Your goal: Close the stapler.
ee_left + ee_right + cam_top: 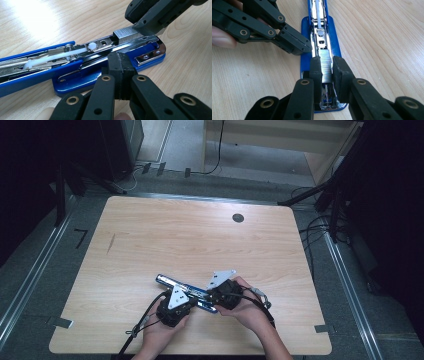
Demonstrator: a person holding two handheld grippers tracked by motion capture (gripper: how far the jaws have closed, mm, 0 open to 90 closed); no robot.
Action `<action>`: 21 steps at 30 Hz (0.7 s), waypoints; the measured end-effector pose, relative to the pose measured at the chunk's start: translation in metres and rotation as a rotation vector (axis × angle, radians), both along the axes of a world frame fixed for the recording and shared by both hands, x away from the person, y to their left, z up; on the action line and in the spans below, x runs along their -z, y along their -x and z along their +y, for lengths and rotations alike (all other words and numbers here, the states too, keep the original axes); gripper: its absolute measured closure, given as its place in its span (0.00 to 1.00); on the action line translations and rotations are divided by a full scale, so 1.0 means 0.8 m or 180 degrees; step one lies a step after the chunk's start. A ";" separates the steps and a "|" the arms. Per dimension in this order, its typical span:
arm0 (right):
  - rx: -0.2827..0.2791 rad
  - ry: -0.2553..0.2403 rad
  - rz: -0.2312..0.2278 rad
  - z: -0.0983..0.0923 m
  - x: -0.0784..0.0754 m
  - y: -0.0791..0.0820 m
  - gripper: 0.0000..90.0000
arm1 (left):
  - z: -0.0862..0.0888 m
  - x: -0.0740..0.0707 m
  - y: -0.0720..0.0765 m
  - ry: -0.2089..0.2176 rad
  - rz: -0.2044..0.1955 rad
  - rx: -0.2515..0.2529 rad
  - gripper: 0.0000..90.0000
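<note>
A blue stapler [172,281] lies swung open on the wooden table [200,240], its metal magazine facing up. A silver strip of staples [326,67] sits at the magazine's front end, behind a white pusher [62,55]. My right gripper [327,66] is shut on the strip, one pad on each side; in the left gripper view it comes in over the staples [126,33]. My left gripper [119,62] is shut with nothing between its pads, and its tip rests against the side of the stapler [75,75]. In the high view both grippers [192,296] [210,296] meet at the stapler's near end.
A round cable hole [238,218] sits near the table's far edge and a dark streak [111,243] marks the left side. Cables trail from both grippers towards the front edge. Beyond the table are floor rails, stands and more cables.
</note>
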State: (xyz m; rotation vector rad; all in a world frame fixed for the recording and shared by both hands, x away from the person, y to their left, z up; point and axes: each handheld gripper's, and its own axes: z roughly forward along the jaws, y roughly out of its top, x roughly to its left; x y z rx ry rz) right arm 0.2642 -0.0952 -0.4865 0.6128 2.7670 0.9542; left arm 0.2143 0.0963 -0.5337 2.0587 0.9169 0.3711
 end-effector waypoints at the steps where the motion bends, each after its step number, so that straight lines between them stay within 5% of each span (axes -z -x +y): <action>1: -0.0020 0.0009 -0.0020 0.000 0.000 0.000 0.88 | 0.000 0.000 0.000 0.0001 0.0001 -0.0002 1.00; 21: -0.0047 0.0090 -0.0086 0.006 0.002 0.002 0.88 | 0.000 0.000 0.000 -0.0007 0.0001 0.0003 1.00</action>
